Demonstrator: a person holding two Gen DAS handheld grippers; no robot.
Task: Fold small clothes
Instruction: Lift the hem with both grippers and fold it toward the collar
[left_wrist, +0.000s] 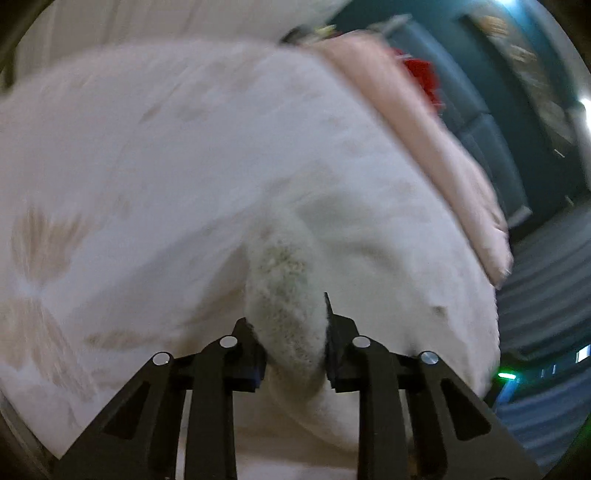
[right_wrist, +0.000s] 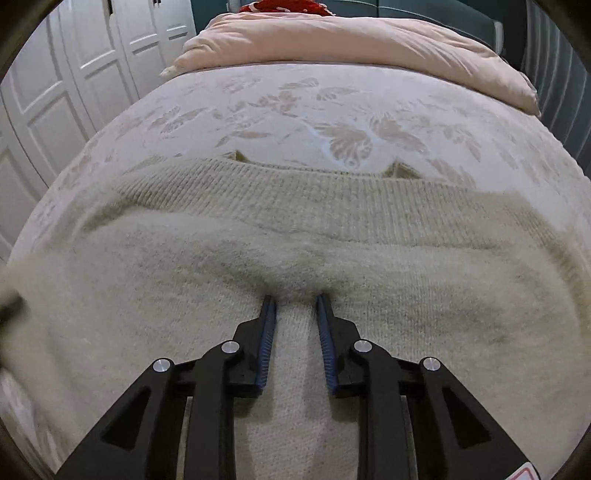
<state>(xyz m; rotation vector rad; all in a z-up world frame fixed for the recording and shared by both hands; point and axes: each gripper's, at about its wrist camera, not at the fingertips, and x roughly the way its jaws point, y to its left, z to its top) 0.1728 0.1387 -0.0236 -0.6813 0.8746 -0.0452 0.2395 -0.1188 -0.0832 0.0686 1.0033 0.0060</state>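
A cream knitted sweater (right_wrist: 295, 229) lies spread on the bed, its ribbed hem toward the far side. My right gripper (right_wrist: 295, 299) rests on it with its blue-padded fingers (right_wrist: 267, 332) pinching a ridge of the knit between them. In the left wrist view, my left gripper (left_wrist: 291, 317) is shut on a fuzzy cream part of the sweater (left_wrist: 284, 295), held up above the bed. The left view is blurred by motion.
The bed has a pale floral bedspread (right_wrist: 332, 110). A pink duvet (right_wrist: 351, 40) lies along its far end with something red (right_wrist: 284, 7) behind it. White wardrobe doors (right_wrist: 74, 74) stand to the left. A dark striped floor (left_wrist: 546, 295) is beside the bed.
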